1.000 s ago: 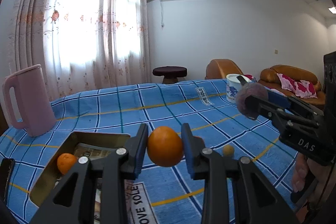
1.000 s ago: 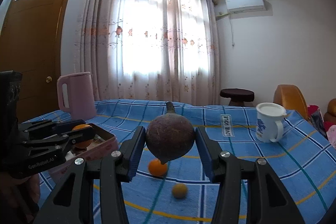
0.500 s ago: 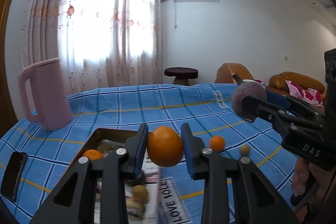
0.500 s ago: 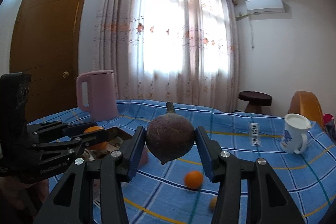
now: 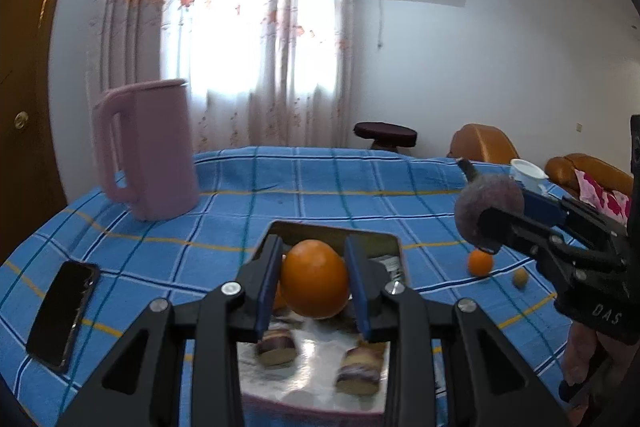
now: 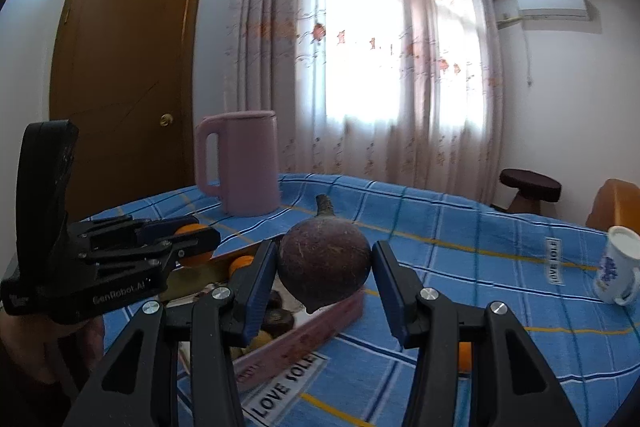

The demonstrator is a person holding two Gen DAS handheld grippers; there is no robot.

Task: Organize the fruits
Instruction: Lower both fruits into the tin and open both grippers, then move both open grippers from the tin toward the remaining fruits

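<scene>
Over the blue plaid tablecloth (image 5: pixel 320 187), an orange (image 5: pixel 314 285) is clamped by the left gripper (image 5: pixel 313 287) above the tin tray (image 5: pixel 396 247); a purple fruit (image 6: pixel 324 273) is gripped by the right gripper (image 6: pixel 325 285).

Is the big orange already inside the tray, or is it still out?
Still out: the left gripper holds the orange above the tray, not resting in it.

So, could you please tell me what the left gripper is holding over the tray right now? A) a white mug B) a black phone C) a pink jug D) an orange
D: the left gripper has its jaws closed on an orange, raised above the tray.
</scene>
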